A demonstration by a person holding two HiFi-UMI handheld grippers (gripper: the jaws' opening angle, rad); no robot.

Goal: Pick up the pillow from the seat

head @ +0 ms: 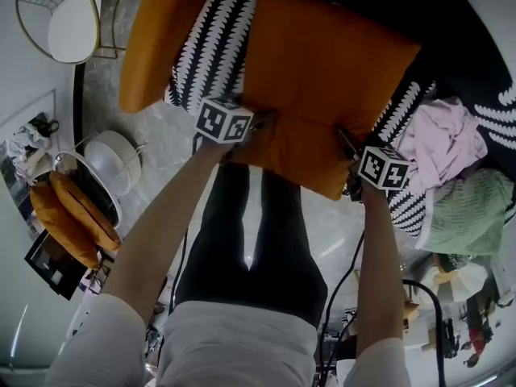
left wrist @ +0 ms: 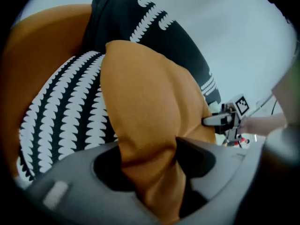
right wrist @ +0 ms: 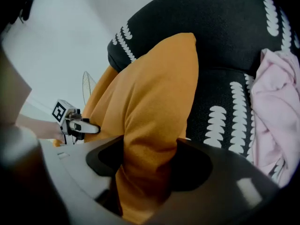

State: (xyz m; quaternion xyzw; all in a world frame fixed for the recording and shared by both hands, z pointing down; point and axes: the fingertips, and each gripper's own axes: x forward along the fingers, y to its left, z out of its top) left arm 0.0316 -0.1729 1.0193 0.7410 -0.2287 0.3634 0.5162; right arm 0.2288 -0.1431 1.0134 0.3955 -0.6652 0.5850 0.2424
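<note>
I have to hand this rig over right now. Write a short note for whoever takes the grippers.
Left gripper: shut on the near edge of the orange pillow.
Right gripper: shut on the same edge, farther right.
Pillow: over the black-and-white seat; a pink cloth lies on the seat to its right.
Done: both grips taken.
Left: lift the pillow clear of the seat. Whether it already hangs free I cannot tell.
</note>
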